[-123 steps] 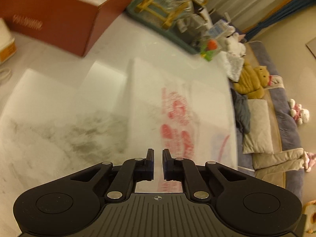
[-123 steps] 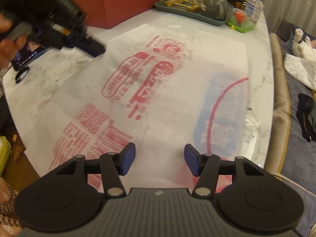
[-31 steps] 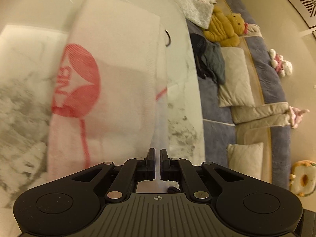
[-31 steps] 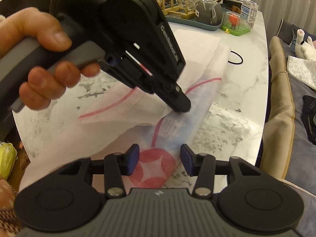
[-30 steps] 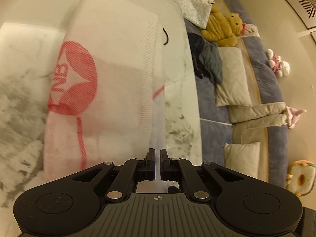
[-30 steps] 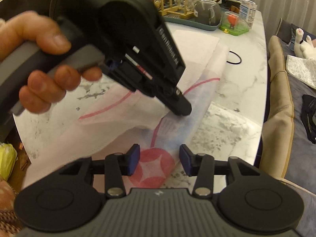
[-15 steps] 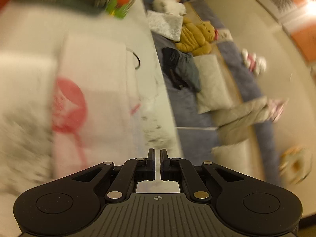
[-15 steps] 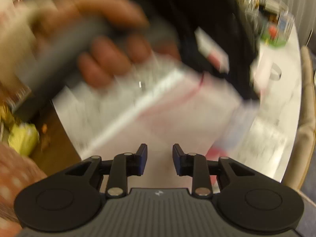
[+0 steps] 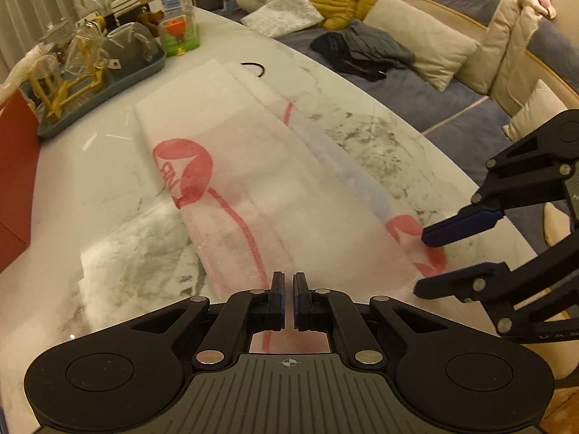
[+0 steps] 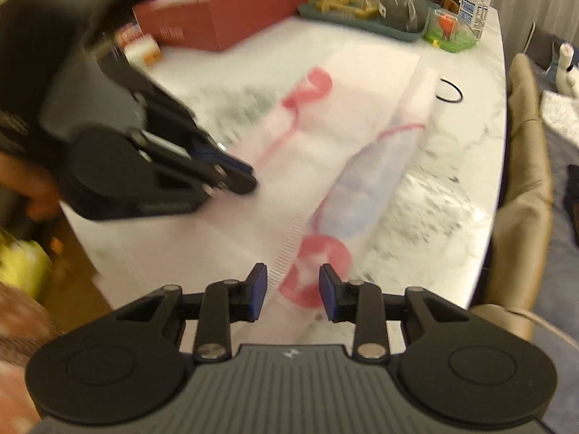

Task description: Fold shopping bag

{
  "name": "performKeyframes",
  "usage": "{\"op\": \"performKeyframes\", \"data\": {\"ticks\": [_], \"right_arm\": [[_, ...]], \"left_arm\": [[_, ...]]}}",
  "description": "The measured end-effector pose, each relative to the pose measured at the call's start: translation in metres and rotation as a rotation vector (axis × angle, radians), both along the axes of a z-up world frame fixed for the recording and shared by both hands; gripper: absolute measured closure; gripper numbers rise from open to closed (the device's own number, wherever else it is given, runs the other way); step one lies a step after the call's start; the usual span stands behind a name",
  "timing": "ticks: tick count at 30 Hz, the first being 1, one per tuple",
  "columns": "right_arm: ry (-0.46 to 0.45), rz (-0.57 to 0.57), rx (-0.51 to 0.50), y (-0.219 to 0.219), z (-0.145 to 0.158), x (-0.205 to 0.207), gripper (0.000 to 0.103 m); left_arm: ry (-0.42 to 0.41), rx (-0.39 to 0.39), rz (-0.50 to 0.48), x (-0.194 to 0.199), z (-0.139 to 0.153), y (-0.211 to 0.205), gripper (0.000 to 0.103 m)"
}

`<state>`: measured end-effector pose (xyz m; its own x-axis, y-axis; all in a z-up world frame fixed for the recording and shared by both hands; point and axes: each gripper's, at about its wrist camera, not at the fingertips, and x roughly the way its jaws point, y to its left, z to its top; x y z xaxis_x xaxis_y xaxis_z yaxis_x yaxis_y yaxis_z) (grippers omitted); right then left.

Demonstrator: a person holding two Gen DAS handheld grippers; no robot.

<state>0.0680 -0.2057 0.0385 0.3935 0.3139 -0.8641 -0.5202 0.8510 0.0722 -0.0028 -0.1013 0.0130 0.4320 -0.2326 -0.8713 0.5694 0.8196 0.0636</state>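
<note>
The white shopping bag (image 9: 253,188) with red print lies folded into a long strip on the marble table (image 9: 90,181), also seen in the right wrist view as the bag (image 10: 325,152). My left gripper (image 9: 288,285) sits low over the bag's near end, its jaws closed to a thin slit on the fabric; from the right wrist camera the left gripper (image 10: 242,181) touches the strip's left edge. My right gripper (image 10: 293,285) is open, straddling the near corner with the red circle print (image 10: 318,264); in the left wrist view the right gripper (image 9: 421,256) reaches in from the right.
A red box (image 10: 224,11) and a teal tray of glassware (image 9: 101,76) stand at the table's far side, with a green container (image 9: 181,36). A black loop (image 9: 255,68) lies beyond the bag. The table edge, a chair (image 10: 528,181) and a sofa (image 9: 416,54) are to the right.
The left gripper swung the lifted layer over and down, so the bag now lies flat as a strip. The right gripper's fingers stand closer together than a second ago, over the red-circle corner.
</note>
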Motion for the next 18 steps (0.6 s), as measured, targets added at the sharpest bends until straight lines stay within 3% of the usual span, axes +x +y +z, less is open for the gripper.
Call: {"op": "performKeyframes", "data": {"ticks": [2, 3, 4, 5, 6, 8, 9, 11, 14, 18], "right_arm": [[0.016, -0.068, 0.066, -0.010, 0.000, 0.001, 0.070], [0.027, -0.118, 0.104, -0.017, 0.000, 0.003, 0.066], [0.039, -0.168, 0.143, -0.024, -0.001, 0.006, 0.053], [0.052, -0.218, 0.182, -0.032, -0.002, 0.009, 0.053], [0.099, -0.264, 0.232, -0.041, -0.009, 0.014, 0.056], [0.230, -0.339, 0.339, -0.054, -0.027, 0.016, 0.103], [0.296, -0.372, 0.395, -0.059, -0.037, 0.017, 0.103], [0.375, -0.348, 0.468, -0.053, -0.046, 0.013, 0.103], [0.423, -0.255, 0.481, -0.022, -0.049, 0.005, 0.103], [0.417, -0.080, 0.460, 0.025, -0.044, 0.003, 0.097]], "left_arm": [[0.018, -0.017, 0.002, 0.000, 0.005, 0.003, 0.101], [0.026, -0.033, 0.003, -0.001, 0.007, 0.004, 0.101], [0.039, -0.052, 0.004, -0.001, 0.007, 0.004, 0.101], [0.052, -0.072, 0.005, -0.001, 0.007, 0.004, 0.101], [0.066, -0.091, 0.007, -0.001, 0.007, 0.005, 0.101], [0.086, -0.103, 0.025, 0.002, 0.005, 0.007, 0.101], [0.091, -0.098, 0.035, 0.004, 0.004, 0.010, 0.101], [0.099, -0.088, 0.054, 0.008, 0.003, 0.016, 0.101], [0.111, -0.073, 0.084, 0.014, 0.002, 0.025, 0.101], [0.131, -0.079, 0.120, 0.016, -0.001, 0.041, 0.101]]}}
